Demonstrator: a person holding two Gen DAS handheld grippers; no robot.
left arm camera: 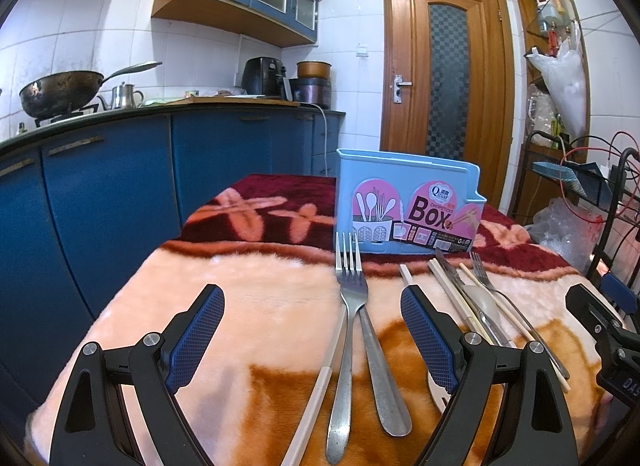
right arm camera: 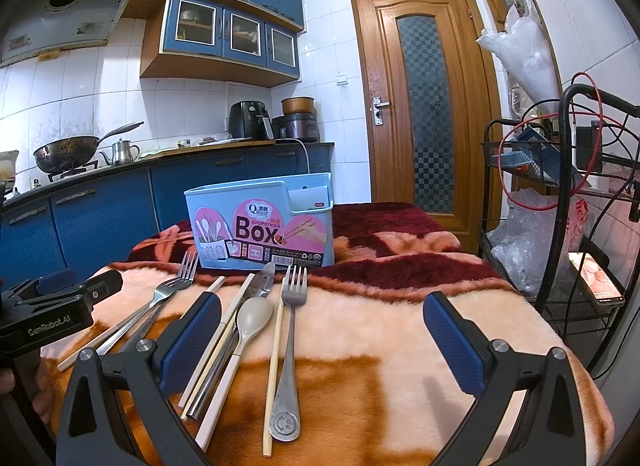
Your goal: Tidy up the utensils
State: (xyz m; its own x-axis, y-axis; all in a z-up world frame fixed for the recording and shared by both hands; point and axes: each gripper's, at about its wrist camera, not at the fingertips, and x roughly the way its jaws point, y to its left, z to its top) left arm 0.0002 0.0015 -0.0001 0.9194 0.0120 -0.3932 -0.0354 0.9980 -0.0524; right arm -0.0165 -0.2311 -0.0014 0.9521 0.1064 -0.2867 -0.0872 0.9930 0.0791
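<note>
Blue kitchen cabinets and white wall tiles filled the background of the left wrist view, with a wooden door (left arm camera: 444, 65) at upper centre-right and a wok (left arm camera: 60, 91) on the stove at far left. A plush orange, pink and maroon blanket (left arm camera: 260, 306) covered the table across the lower half. The left gripper (left arm camera: 312, 340) hovered low over it with its jaws spread wide and nothing between the pads. A metal fork (left arm camera: 347, 330) lay in the gap between the fingers, its tines pointing toward the light-blue chopsticks box (left arm camera: 408, 205) standing upright at centre. A second metal handle (left arm camera: 380, 370) lay touching it, and a pale chopstick (left arm camera: 320, 378) ran just left. More utensils were clustered at lower right, partly hidden behind the right finger.

Seen from the right wrist, the same box (right arm camera: 260, 221) stood left of centre at the maroon band of the blanket (right arm camera: 380, 330). The right gripper (right arm camera: 322, 340) was also wide open and held nothing. A fork with a smiley-stamped handle (right arm camera: 290, 346) lay between its fingers, a wooden chopstick (right arm camera: 274, 366) close beside it. A beige spoon (right arm camera: 250, 322), a knife (right arm camera: 262, 280) and further chopsticks sat just inside the left finger. Another fork (right arm camera: 168, 290) lay farther left, near the left gripper (right arm camera: 60, 298) at the frame's left edge.
</note>
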